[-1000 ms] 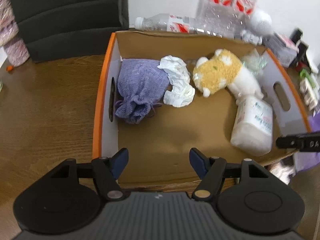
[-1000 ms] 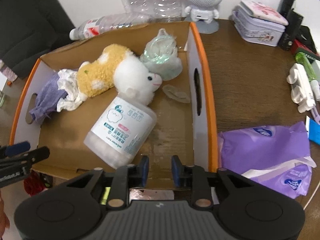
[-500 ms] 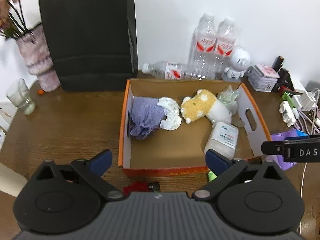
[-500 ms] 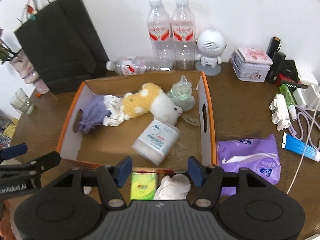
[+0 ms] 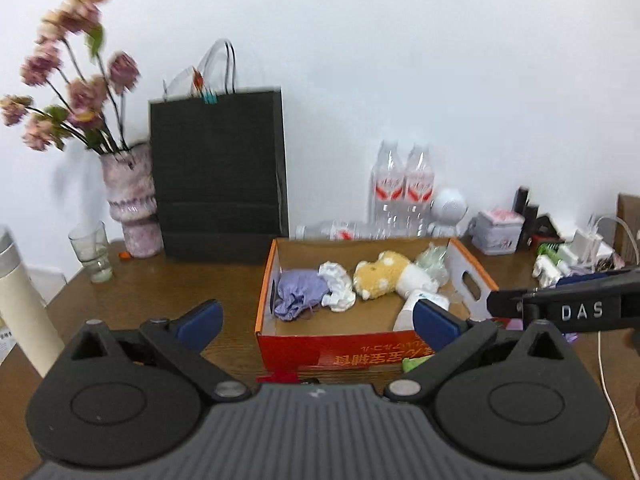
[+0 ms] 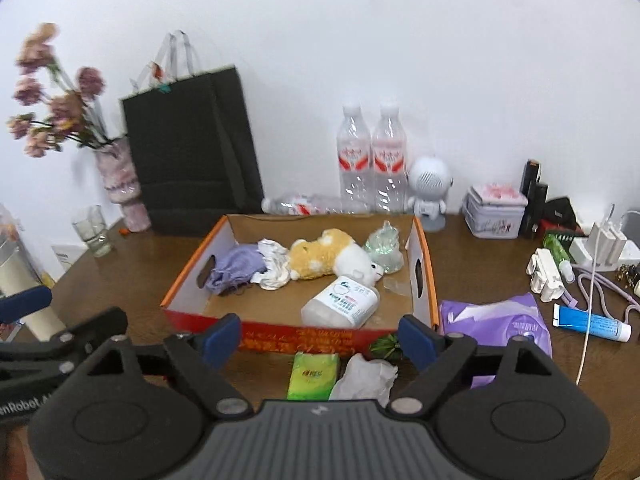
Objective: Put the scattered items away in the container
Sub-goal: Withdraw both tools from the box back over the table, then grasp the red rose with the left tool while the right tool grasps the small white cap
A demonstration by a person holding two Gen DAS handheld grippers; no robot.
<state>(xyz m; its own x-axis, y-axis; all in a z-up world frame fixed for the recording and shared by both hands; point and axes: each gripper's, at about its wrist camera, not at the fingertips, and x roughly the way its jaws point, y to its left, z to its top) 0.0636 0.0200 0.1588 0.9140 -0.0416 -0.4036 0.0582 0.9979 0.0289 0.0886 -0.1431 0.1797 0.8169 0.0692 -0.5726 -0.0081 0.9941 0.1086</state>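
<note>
One cardboard box (image 6: 422,256) with orange rims is seen on the wooden table (image 6: 472,264), at about 12 o'clock from both grippers. Six items are counted inside it: one purple cloth pouch (image 6: 236,266), one crumpled white tissue (image 6: 274,268), one yellow-and-white plush toy (image 6: 324,254), one white tub (image 6: 342,302) lying on its side, one clear crumpled wrapper (image 6: 384,246), and what may be a small flat scrap at the box's 3 o'clock wall, too faint to name. Three items are left outside, just before the box's front wall: one green tissue pack (image 6: 312,374), one white wad (image 6: 366,376) and one small green sprig (image 6: 386,346). One purple packet (image 6: 496,324) lies at 2 o'clock. Two water bottles (image 6: 372,164) are stood upright behind the box; a third lies flat. The right gripper (image 6: 320,332) is held spread wide with nothing between its fingers. The left gripper (image 5: 316,318) is likewise parted wide and empty.
</note>
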